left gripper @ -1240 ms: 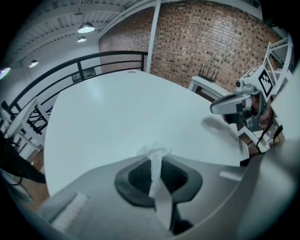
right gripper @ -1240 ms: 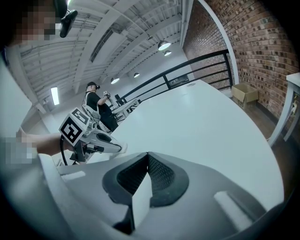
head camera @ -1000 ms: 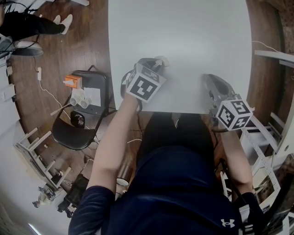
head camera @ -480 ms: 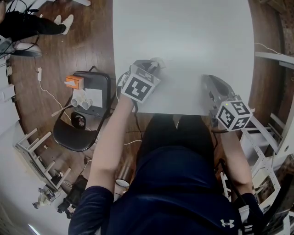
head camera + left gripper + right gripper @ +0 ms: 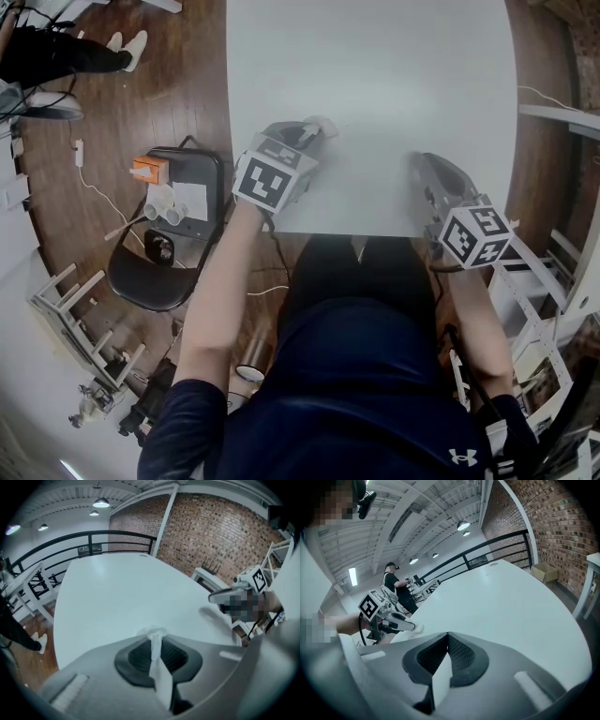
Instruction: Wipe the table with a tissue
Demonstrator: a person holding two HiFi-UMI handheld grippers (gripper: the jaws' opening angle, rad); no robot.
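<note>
The white desk (image 5: pixel 375 66) lay bare ahead of both grippers, with its near edge just behind them and its left edge close beside the left gripper (image 5: pixel 312 131). That gripper's jaws were clamped on a white tissue (image 5: pixel 156 641), which met the desk surface at the jaw tips. The right gripper (image 5: pixel 422 164) rested by the near edge, well apart to the right, jaws together with nothing between them; both forearms reached forward, the left angled inward over the near-left corner.
</note>
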